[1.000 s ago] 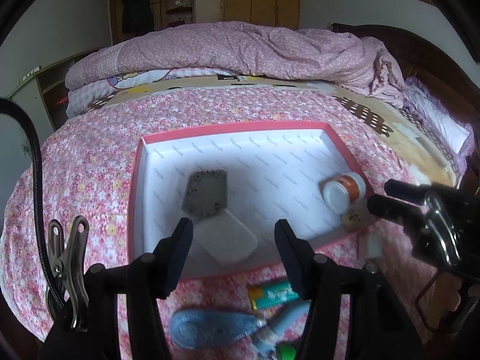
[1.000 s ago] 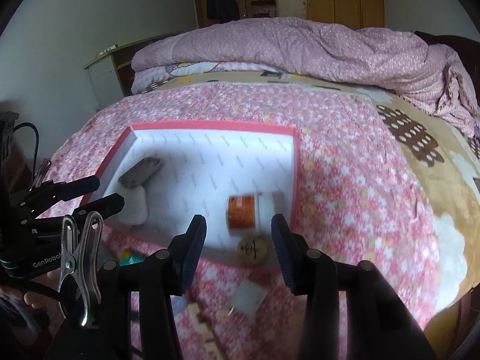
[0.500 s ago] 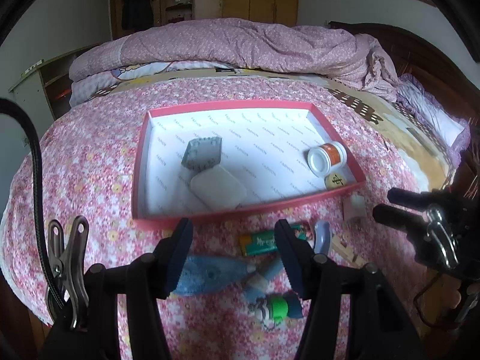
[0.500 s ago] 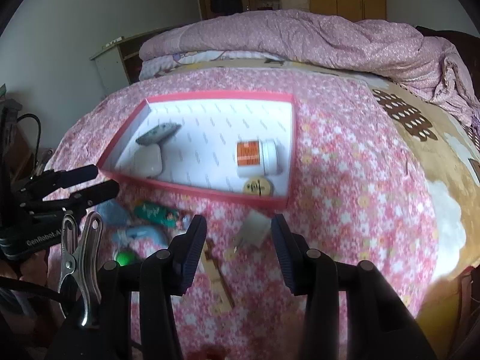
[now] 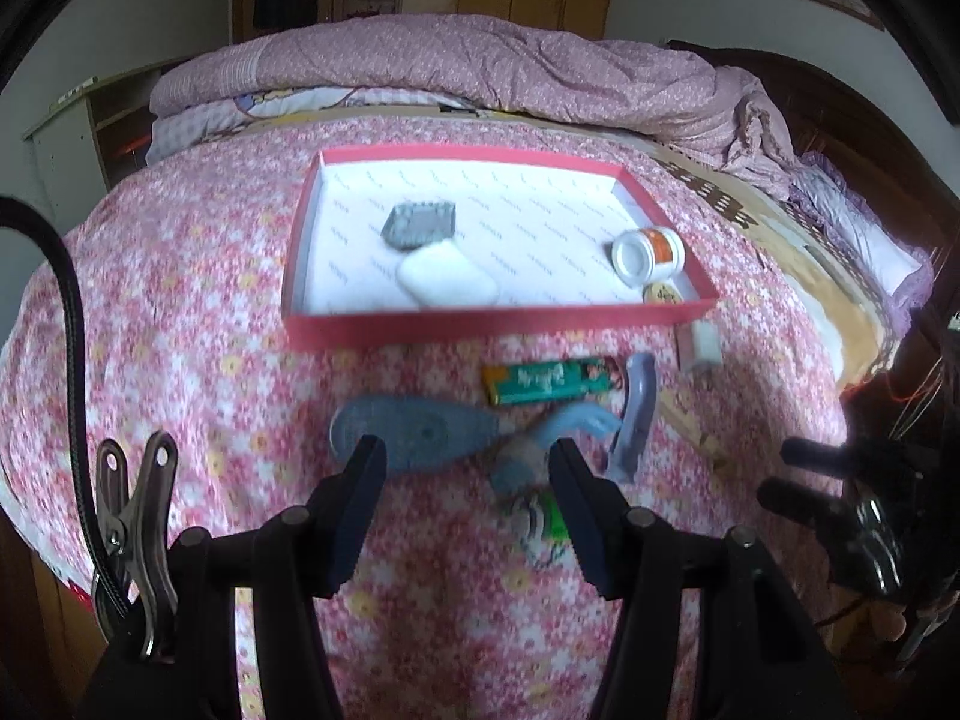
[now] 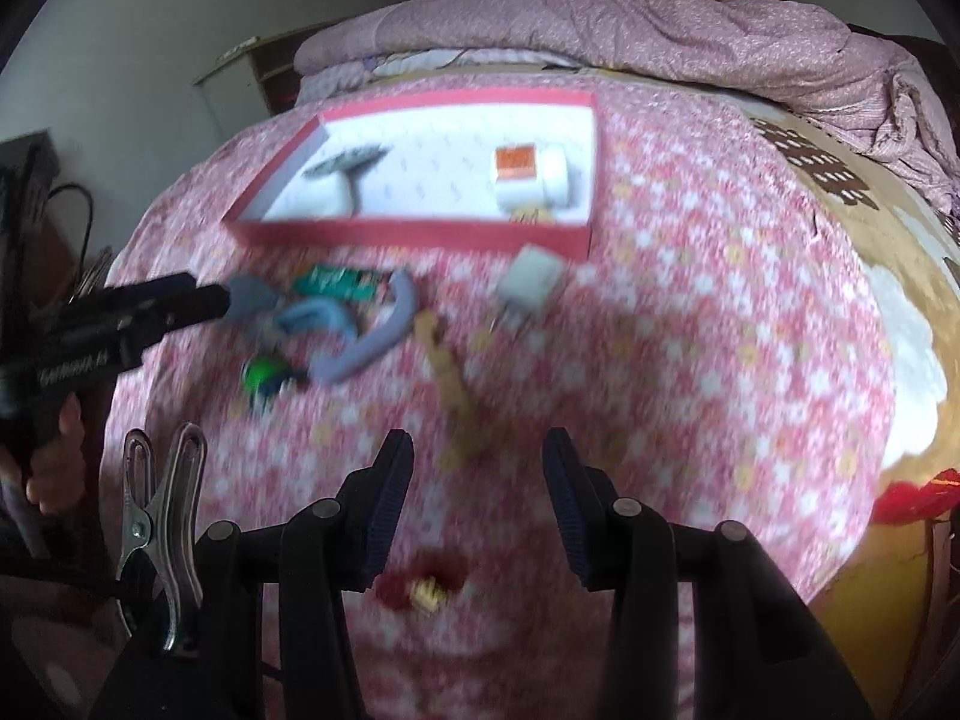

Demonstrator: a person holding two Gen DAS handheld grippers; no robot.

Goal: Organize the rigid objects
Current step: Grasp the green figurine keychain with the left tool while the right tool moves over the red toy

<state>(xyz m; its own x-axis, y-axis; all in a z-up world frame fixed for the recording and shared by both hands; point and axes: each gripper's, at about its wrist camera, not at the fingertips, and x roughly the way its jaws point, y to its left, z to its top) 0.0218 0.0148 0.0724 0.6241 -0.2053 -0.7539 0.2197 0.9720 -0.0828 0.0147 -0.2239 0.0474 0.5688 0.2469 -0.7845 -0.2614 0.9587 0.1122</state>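
Observation:
A red tray (image 5: 498, 319) with a white inside lies on the flowered bedspread. It holds a grey block (image 5: 420, 224), a white case (image 5: 447, 282), an orange-labelled white jar (image 5: 648, 249) on its side and a round tan token (image 5: 662, 294). In front of the tray lie a green pack (image 5: 552, 381), a blue oval piece (image 5: 414, 432), a curved grey handle (image 5: 636, 414), a small green toy (image 5: 543, 519), a white adapter (image 6: 531, 282) and a wooden stick (image 6: 456, 384). My left gripper (image 5: 465, 480) hangs open over the blue pieces. My right gripper (image 6: 477, 480) is open near the stick's end.
A rumpled pink quilt (image 5: 480, 72) is heaped at the far side of the bed, with wardrobes behind it. A dark wooden headboard (image 5: 840, 114) runs along the right. Something red and yellow (image 6: 420, 591) lies at the near edge. A hand (image 6: 54, 450) holds the left gripper.
Both grippers have drawn back from the tray toward the near edge of the bed, bringing the loose items in front of it into view. Both jaws keep the same gap.

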